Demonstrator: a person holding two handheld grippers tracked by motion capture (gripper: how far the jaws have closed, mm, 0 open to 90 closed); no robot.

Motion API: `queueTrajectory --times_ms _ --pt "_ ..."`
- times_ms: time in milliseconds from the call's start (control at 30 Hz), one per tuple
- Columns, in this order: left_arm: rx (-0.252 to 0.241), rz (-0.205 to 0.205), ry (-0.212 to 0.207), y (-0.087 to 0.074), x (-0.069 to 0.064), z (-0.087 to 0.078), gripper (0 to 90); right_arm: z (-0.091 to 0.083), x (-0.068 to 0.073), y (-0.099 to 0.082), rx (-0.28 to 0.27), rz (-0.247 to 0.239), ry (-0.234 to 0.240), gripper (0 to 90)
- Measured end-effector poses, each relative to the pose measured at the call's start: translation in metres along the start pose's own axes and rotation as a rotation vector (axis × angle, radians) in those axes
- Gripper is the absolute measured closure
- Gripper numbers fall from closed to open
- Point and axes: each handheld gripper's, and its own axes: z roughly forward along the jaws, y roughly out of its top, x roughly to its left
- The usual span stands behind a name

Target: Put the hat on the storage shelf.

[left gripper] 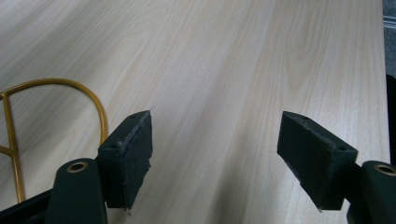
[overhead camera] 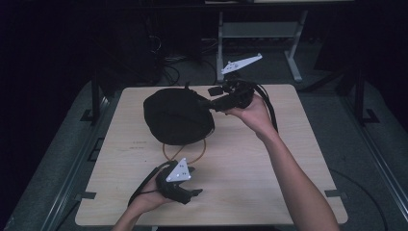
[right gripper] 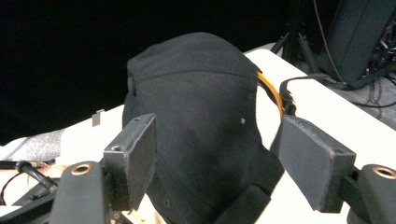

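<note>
Resting on its gold wire stand (overhead camera: 166, 150) at frame centre, the black cap (overhead camera: 178, 115) looks placed (both grippers spread, empty): right gripper (overhead camera: 211, 103) beside it, left gripper (overhead camera: 195, 193) lower down.

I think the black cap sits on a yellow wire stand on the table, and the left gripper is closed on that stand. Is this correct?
Not fully. The left gripper is open, with bare table between its jaws; the left gripper view shows this. The black cap does sit on the yellow wire stand.

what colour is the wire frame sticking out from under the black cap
Golden yellow. The wire frame shows best in the left gripper view, curving over the pale wooden table.
</note>
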Motion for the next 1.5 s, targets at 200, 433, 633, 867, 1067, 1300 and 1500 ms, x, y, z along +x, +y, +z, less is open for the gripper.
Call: queueTrajectory --times_ms 200,433,633,867,1067,1300,1500 --pt "-0.022 -0.003 -0.007 0.001 0.0 -0.002 26.0 -0.014 -0.004 -0.007 -0.005 0.015 -0.022 24.0" --pt "-0.024 0.004 -0.014 0.001 -0.001 -0.002 26.0 -0.026 -0.006 -0.018 -0.006 0.016 -0.041 22.2" --pt "-0.021 0.004 -0.014 0.002 -0.003 0.001 25.9 -0.033 -0.011 -0.031 0.001 0.032 -0.048 21.8" --pt "-0.022 0.002 -0.008 0.001 -0.002 0.002 26.0 -0.043 -0.02 -0.05 -0.001 0.075 -0.066 19.4" --pt "-0.032 -0.01 -0.009 0.002 -0.001 0.001 26.0 -0.049 -0.028 -0.067 0.004 0.106 -0.086 19.2" --pt "-0.029 -0.007 -0.01 0.002 -0.001 0.002 26.0 -0.053 -0.034 -0.085 0.009 0.131 -0.083 18.9" --pt "-0.028 -0.011 -0.013 0.003 0.0 0.002 26.5 -0.053 -0.04 -0.102 0.02 0.158 -0.082 18.9"
